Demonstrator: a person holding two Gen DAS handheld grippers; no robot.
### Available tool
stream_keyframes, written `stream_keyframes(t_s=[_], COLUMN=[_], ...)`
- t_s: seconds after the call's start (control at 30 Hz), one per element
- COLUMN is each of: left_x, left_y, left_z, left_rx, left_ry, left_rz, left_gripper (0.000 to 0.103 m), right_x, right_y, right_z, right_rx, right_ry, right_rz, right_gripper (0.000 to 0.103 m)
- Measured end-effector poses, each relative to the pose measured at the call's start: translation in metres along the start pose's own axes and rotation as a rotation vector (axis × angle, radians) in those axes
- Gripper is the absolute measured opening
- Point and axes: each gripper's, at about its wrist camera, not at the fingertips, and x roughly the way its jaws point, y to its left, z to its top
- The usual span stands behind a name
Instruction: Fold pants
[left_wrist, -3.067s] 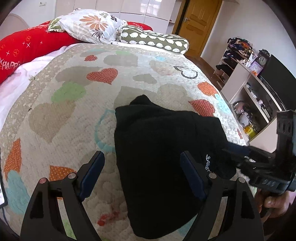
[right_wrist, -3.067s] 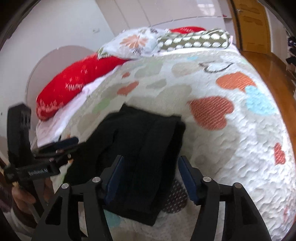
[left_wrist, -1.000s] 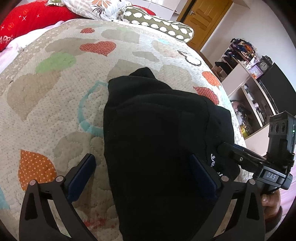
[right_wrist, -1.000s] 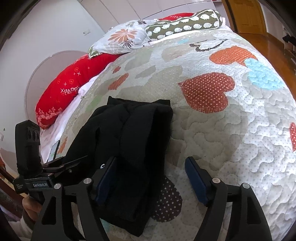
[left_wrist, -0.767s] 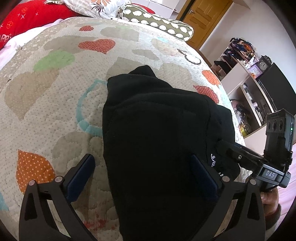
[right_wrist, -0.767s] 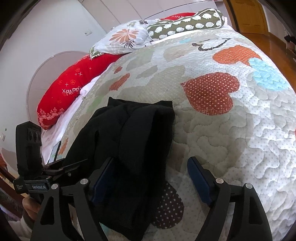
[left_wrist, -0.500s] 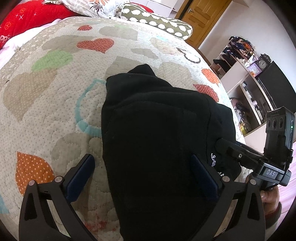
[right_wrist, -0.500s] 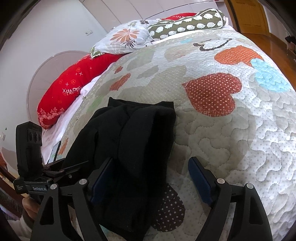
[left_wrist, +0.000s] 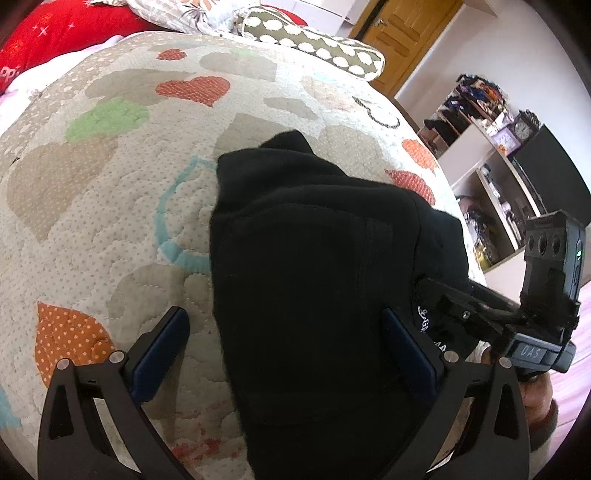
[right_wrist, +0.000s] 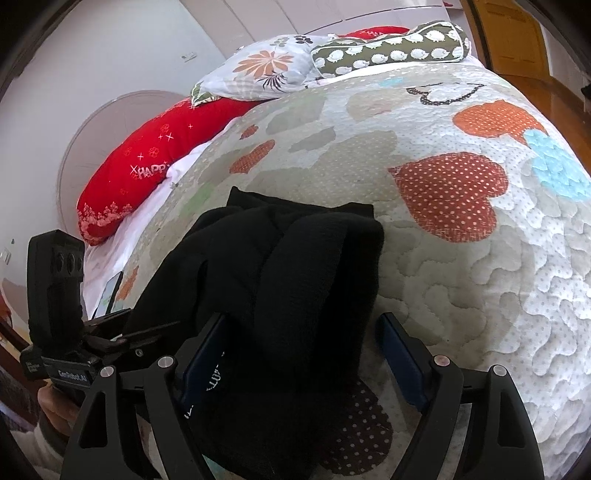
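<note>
- The black pants (left_wrist: 317, 280) are lying folded in a thick bundle on the heart-patterned quilt (left_wrist: 92, 206), directly ahead of and partly beneath both tools.
- The left gripper (left_wrist: 284, 350) is standing with its jaws spread wide. The left-hand blue pad (left_wrist: 159, 354) is sitting over bare quilt, clear of the fabric; the right-hand pad is lying against the dark cloth, and whether it is pressing cannot be told. Nothing is being clamped.
- Seen from the right wrist camera, the right gripper (right_wrist: 299, 354) is also standing wide, its jaws having just been opening. The near edge of the pants (right_wrist: 280, 295) is lying between them, spilling over the left-hand pad (right_wrist: 203, 362); the right-hand pad is hovering over quilt (right_wrist: 480, 277) just beside the fabric edge.
- The right gripper (left_wrist: 480, 306) is showing at the right of the left tool, touching or nearly touching the bundle where white lettering (left_wrist: 424, 325) is appearing; contact cannot be confirmed.
- The left gripper (right_wrist: 122, 336) is showing at the left of the right tool, level with the bundle's left edge.
- Beyond both tools, a red pillow (right_wrist: 147, 162), a floral pillow (right_wrist: 266, 70) and a spotted bolster (right_wrist: 388, 48) are lying at the far end of the bed.
- To the right of the left tool, shelving (left_wrist: 491, 177) is standing beside the bed.
</note>
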Motion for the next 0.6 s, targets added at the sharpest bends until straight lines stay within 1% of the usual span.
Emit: stream_keyframes(t_s=[0.1,0.27,0.37,0.4,0.43,0.47,0.53,0.57,0.6], left_x=[0.001,0.006,0.007,0.007,0.007,0.007,0.005,0.004,0.002], left_y=[0.002,-0.003,0.000,0.001,0.001,0.000,-0.001,-0.002,-0.003], left_z=[-0.001,-0.002,-0.001,-0.001,-0.002,-0.002,-0.002,-0.003,-0.004], left_rx=[-0.003,0.029,0.024,0.024,0.025,0.028,0.035,0.034,0.038], left_ry=[-0.004,-0.006,-0.001,-0.001,0.000,0.000,-0.004,-0.010,-0.014], left_rz=[-0.006,0.008,-0.010,-0.015,-0.016,-0.014,-0.008,-0.015,-0.030], left_gripper=[0.103,0.103,0.103,0.103,0.103,0.103,0.103,0.100,0.090], right_x=[0.001,0.003,0.003,0.004,0.004,0.005,0.004,0.003,0.001], right_y=[-0.001,0.001,0.000,0.001,0.003,0.005,0.010,0.012,0.013], right_z=[0.000,0.001,0.001,0.001,0.000,0.000,-0.001,-0.001,-0.001], right_rx=[0.003,0.005,0.032,0.027,0.016,0.006,-0.022,-0.037,-0.041], right_ry=[0.001,0.000,-0.021,-0.025,-0.026,-0.024,-0.028,-0.031,-0.040], right_rz=[0.005,-0.002,0.007,0.008,0.011,0.014,-0.009,-0.016,-0.016], right_gripper=[0.084,0.085,0.083,0.081,0.072,0.067,0.059,0.057,0.052])
